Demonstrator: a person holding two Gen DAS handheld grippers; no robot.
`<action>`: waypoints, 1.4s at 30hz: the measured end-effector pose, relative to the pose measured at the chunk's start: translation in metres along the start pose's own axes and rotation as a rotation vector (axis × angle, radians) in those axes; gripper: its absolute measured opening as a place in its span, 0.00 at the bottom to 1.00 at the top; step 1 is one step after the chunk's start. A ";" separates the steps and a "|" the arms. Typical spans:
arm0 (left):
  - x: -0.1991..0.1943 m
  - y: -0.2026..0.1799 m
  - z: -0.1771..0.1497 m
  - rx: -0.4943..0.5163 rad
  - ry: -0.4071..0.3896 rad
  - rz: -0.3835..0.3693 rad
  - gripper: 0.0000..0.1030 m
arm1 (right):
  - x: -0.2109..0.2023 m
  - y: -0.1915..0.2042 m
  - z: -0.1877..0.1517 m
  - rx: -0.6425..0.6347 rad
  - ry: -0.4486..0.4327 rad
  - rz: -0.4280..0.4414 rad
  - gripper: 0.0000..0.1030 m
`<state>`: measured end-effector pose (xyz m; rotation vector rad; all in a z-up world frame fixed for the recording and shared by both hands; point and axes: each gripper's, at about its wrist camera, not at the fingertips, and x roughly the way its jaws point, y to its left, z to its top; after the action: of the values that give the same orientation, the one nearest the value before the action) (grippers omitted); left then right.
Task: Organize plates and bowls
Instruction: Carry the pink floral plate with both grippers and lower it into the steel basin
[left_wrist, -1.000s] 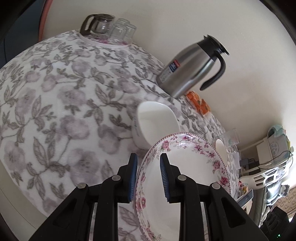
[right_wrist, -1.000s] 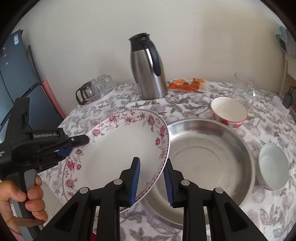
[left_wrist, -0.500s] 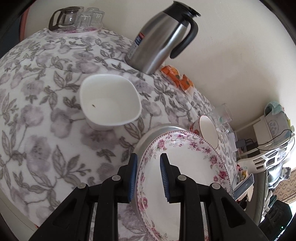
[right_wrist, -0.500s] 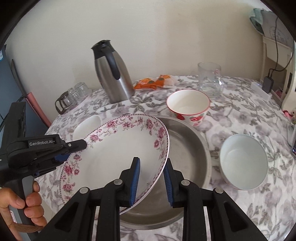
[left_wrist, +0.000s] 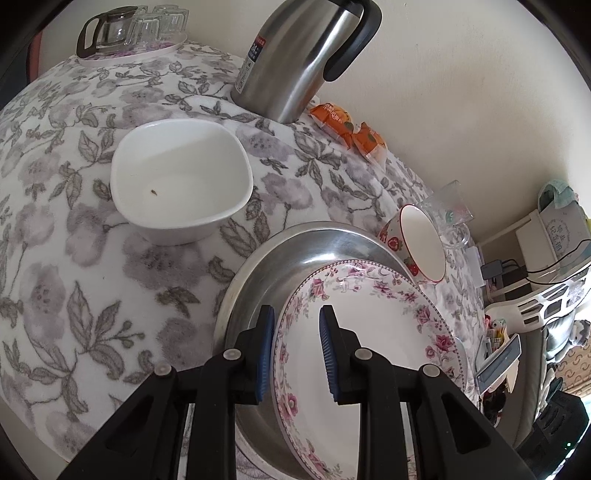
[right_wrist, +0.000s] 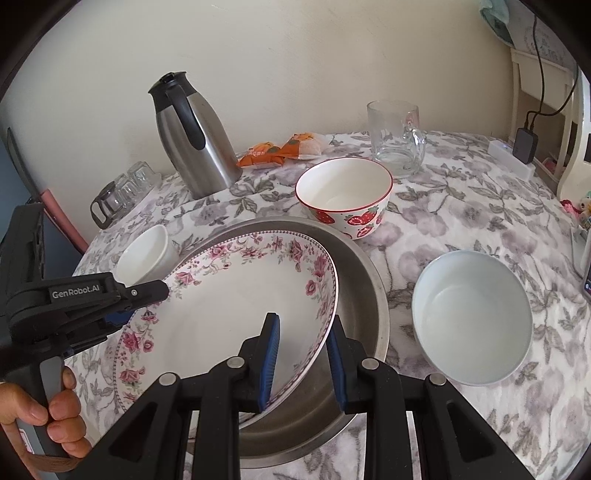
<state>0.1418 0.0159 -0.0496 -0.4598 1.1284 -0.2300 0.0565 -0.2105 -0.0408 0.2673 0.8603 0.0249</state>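
Observation:
A white plate with a pink flower border (left_wrist: 369, 332) (right_wrist: 229, 314) hangs tilted over a wide steel basin (left_wrist: 303, 236) (right_wrist: 373, 295). My left gripper (left_wrist: 297, 321) is shut on the plate's left rim. On the opposite rim my right gripper (right_wrist: 303, 325) is shut too, one blue pad inside the plate and one under it. I cannot tell whether the plate touches the basin. Around the basin stand a white square bowl (left_wrist: 181, 181) (right_wrist: 144, 254), a strawberry-patterned bowl (left_wrist: 421, 247) (right_wrist: 343, 192) and a pale blue bowl (right_wrist: 472, 317).
A steel thermos jug (left_wrist: 295, 55) (right_wrist: 192, 136) stands behind the basin, with orange snack packets (right_wrist: 280, 149) and a glass mug (right_wrist: 395, 136) to its right. A glass teapot with cups (left_wrist: 129, 29) sits at the far left edge. A hand (right_wrist: 55, 417) holds the left gripper's handle.
Both grippers have carried the plate sideways and a little down, from beside the basin to over it. The grips on the two rims are unchanged.

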 end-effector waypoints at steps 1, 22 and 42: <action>0.002 0.000 0.000 -0.001 0.001 0.001 0.25 | 0.002 -0.001 0.001 0.001 0.000 0.001 0.26; 0.026 0.002 0.011 -0.009 0.010 0.034 0.25 | 0.034 0.001 0.001 -0.008 0.068 -0.028 0.26; 0.035 0.006 0.006 0.009 0.033 0.044 0.20 | 0.037 0.000 0.000 -0.014 0.115 -0.096 0.31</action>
<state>0.1614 0.0080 -0.0788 -0.4243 1.1678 -0.2052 0.0811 -0.2053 -0.0686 0.2133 0.9859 -0.0435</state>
